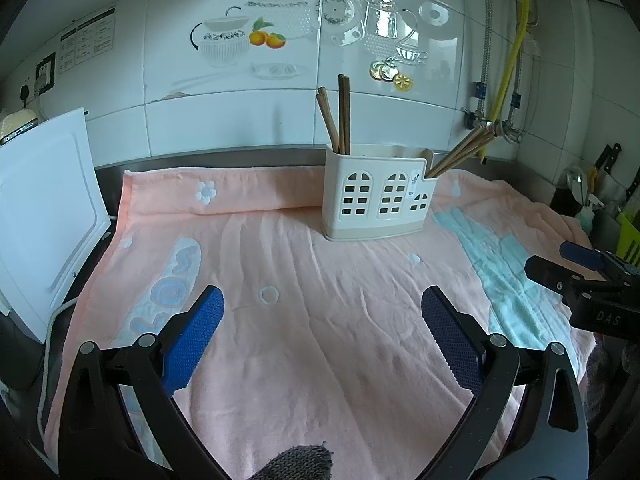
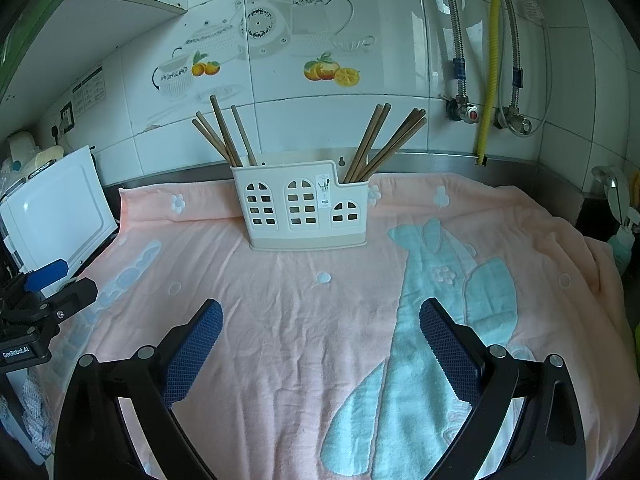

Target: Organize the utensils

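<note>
Blue-padded fingers (image 1: 200, 336) of left gripper (image 1: 322, 332) nearest the lens, spread wide, nothing between them; bare pink towel (image 1: 320, 360) beneath. Scrap of grey knit fabric (image 1: 298, 462) at the bottom of the left wrist view. Right gripper (image 2: 320, 344) likewise spread wide and empty, hovering over the towel's teal fish-shaped print (image 2: 420, 360).

Cream utensil holder (image 2: 306, 210) stood upright near the towel's far edge, roughly mid-width, close to the tiled wall (image 2: 360, 128). Window-shaped cut-outs across its front; small label beside the middle window. Taller left section held one bunch of wooden chopsticks (image 2: 224, 132), leaning left. Lower right compartment held a second bunch (image 2: 384, 140), leaning right. Exact count in each bunch not clear. No loose utensil seen on the towel.

Outward from holder: towel covered the counter almost edge to edge, folded into a ridge along the far edge behind the holder. White board (image 2: 56, 208) propped at the counter's left edge. Metal hoses and valves (image 2: 464, 108) plus a yellow pipe (image 2: 490, 80) on the wall toward the far right corner. Knives and ladles (image 1: 592, 188) clustered past the towel's right edge in the left wrist view. Each gripper glimpsed at the side of the other's view, well apart.
</note>
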The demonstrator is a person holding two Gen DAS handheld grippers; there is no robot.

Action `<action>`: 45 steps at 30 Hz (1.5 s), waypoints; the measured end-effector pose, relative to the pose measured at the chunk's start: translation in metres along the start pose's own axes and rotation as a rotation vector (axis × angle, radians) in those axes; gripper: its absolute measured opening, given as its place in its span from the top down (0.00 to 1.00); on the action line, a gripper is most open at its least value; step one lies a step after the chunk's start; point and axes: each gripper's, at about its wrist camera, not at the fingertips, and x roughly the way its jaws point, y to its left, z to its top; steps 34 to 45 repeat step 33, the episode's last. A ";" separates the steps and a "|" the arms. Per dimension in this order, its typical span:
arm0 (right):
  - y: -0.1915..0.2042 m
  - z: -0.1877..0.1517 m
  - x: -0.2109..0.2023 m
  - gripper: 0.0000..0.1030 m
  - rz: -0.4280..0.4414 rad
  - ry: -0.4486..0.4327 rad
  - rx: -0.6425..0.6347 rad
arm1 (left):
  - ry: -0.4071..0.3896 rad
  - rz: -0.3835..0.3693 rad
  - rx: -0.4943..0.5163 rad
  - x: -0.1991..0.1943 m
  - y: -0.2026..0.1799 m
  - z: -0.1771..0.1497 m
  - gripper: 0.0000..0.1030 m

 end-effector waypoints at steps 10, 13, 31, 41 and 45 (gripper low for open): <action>-0.001 -0.001 0.000 0.07 -0.002 0.002 -0.002 | 0.003 -0.007 0.002 0.000 -0.002 -0.001 0.05; -0.001 -0.001 0.000 0.07 -0.002 0.003 -0.002 | 0.004 -0.009 0.000 0.000 -0.002 -0.001 0.05; 0.000 -0.003 0.003 0.07 0.001 0.014 -0.007 | 0.009 -0.017 -0.025 0.003 0.004 -0.002 0.05; 0.000 -0.003 0.004 0.07 0.001 0.015 -0.006 | 0.016 -0.029 -0.028 0.004 0.004 -0.003 0.05; 0.000 -0.003 0.004 0.07 0.001 0.015 -0.006 | 0.016 -0.029 -0.028 0.004 0.004 -0.003 0.05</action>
